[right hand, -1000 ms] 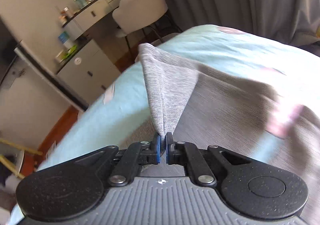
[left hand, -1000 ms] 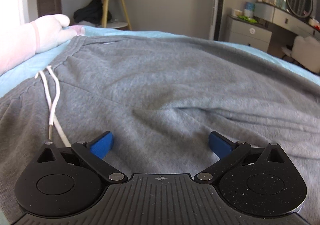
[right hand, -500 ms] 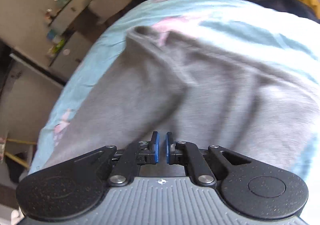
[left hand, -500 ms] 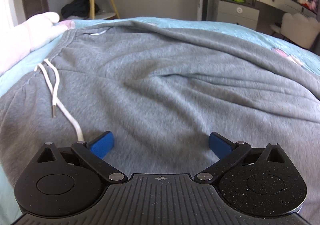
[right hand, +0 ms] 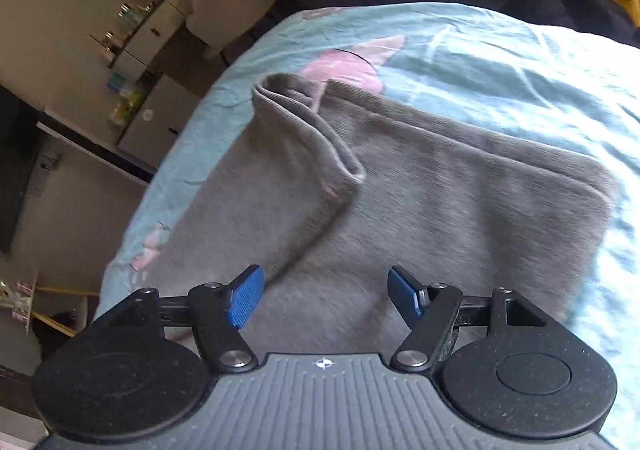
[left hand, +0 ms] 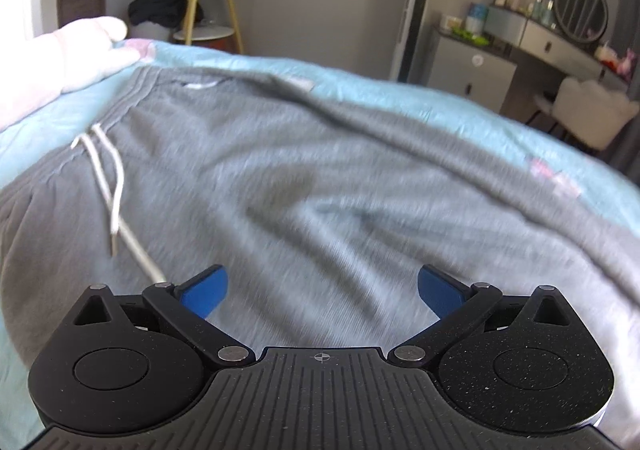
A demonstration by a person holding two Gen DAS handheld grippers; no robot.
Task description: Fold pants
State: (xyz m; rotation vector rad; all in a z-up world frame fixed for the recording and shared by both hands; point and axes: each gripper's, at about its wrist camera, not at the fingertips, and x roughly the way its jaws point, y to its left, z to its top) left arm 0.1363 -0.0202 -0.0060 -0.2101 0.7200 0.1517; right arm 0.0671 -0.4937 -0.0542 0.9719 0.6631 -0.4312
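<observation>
One bed under a light blue sheet with pink prints fills both views; its far edge runs from 9 o'clock to 3 o'clock in the left wrist view, with open floor beyond it up to the grey wall. One pair of grey sweatpants lies spread across the sheet, covering most of it. In the left wrist view the waistband sits toward 10 o'clock, and a strip of bare sheet shows along the far side from 11 to 3 o'clock. In the right wrist view two leg cuffs lie one over the other: the upper cuff toward 12 o'clock, the lower, squarer one toward 3 o'clock, with free sheet past them from 12 to 3 o'clock. One vanity desk, one pale chair and one round mirror stand off the bed's edge. One white drawstring with two ends trails over the fabric at 9 o'clock. The left gripper hangs over the sweatpants with its jaws wide apart and nothing between the pads. The right gripper has its jaws opening above the grey fabric, the pads clear of it.
</observation>
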